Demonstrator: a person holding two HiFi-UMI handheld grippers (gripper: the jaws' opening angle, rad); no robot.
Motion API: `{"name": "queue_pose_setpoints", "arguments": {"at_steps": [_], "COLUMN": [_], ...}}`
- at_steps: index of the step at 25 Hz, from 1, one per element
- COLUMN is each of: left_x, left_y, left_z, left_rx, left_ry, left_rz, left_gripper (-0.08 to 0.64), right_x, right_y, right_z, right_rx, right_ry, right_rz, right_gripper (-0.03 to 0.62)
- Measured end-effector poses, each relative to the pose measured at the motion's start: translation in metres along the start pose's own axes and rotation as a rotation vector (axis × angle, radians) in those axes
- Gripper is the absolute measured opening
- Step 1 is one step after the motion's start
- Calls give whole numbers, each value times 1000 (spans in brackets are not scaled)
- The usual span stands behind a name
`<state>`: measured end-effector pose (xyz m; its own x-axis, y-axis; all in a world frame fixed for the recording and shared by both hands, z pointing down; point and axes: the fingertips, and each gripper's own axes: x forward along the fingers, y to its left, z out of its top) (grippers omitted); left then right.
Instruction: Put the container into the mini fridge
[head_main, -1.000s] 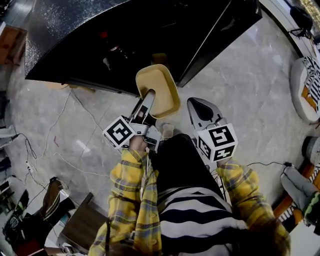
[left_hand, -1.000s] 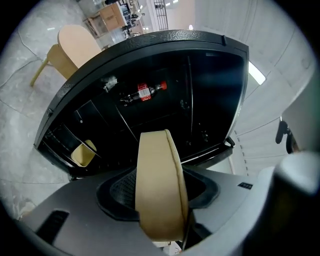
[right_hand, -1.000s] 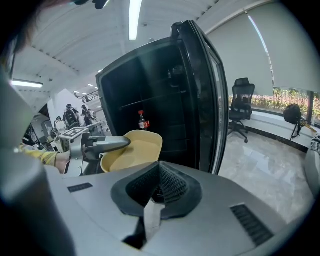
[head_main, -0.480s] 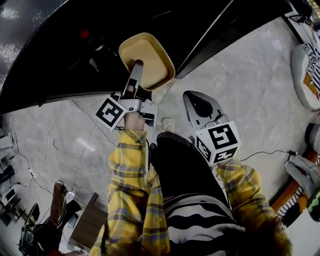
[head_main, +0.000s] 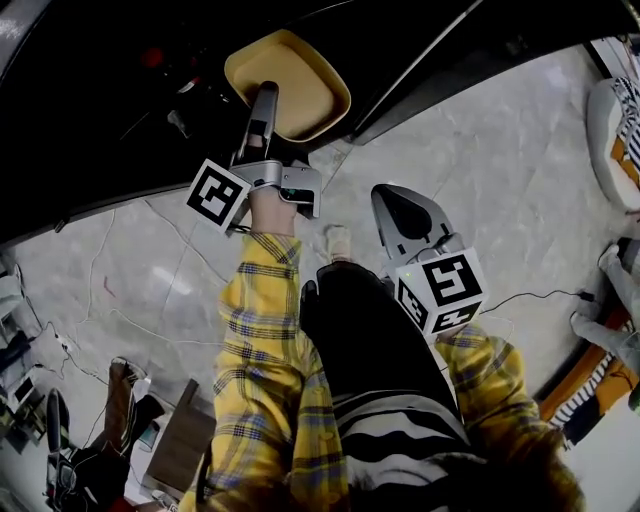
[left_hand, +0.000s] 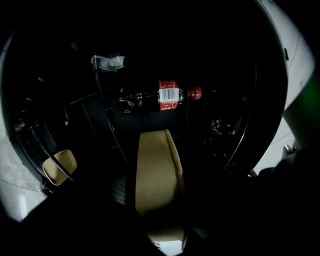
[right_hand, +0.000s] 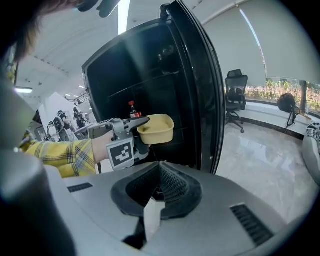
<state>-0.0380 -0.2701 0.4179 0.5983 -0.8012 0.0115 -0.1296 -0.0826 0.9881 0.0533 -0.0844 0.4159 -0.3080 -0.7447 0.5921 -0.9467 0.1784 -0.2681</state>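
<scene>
At the mini fridge's (right_hand: 125, 75) open mouth, our left claw (head_main: 264, 95) gripped the yellow container (head_main: 300, 85) by its rim; our right claw (head_main: 405, 215) hung closed, empty. We judged insertion underway: next, slide it onto a shelf, release.

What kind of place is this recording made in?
Probably an office or a similar workroom: a black office chair stands beside wide windows, and the floor is polished, stone-like tile.

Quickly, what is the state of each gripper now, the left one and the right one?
Left gripper: closed on the rim of the yellow container.
Right gripper: closed, holding nothing.
</scene>
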Motion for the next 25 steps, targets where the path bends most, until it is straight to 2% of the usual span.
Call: {"name": "queue_pose_setpoints", "arguments": {"at_steps": [6, 10, 12, 15, 19, 25], "left_x": [8, 11, 12, 12, 15, 9], "left_y": [11, 17, 20, 28, 30, 41], "left_z": [5, 7, 4, 3, 4, 0], "left_rx": [-1, -47, -60, -36, -24, -95], "left_ry": [-48, -74, -71, -67, -71, -81], "left_rz": [35, 59, 94, 157, 188, 241], "left_gripper": [230, 230, 230, 230, 230, 229], "right_x": [9, 14, 13, 14, 18, 18], "right_y": [-3, -1, 1, 2, 2, 5], "right_z": [-5, -9, -11, -13, -16, -22], "right_rx": [9, 13, 15, 14, 8, 12], "right_ry": [11, 18, 21, 27, 39, 46], "right_rz": [0, 13, 20, 33, 39, 47], "right_gripper": [26, 26, 26, 26, 26, 26]}}
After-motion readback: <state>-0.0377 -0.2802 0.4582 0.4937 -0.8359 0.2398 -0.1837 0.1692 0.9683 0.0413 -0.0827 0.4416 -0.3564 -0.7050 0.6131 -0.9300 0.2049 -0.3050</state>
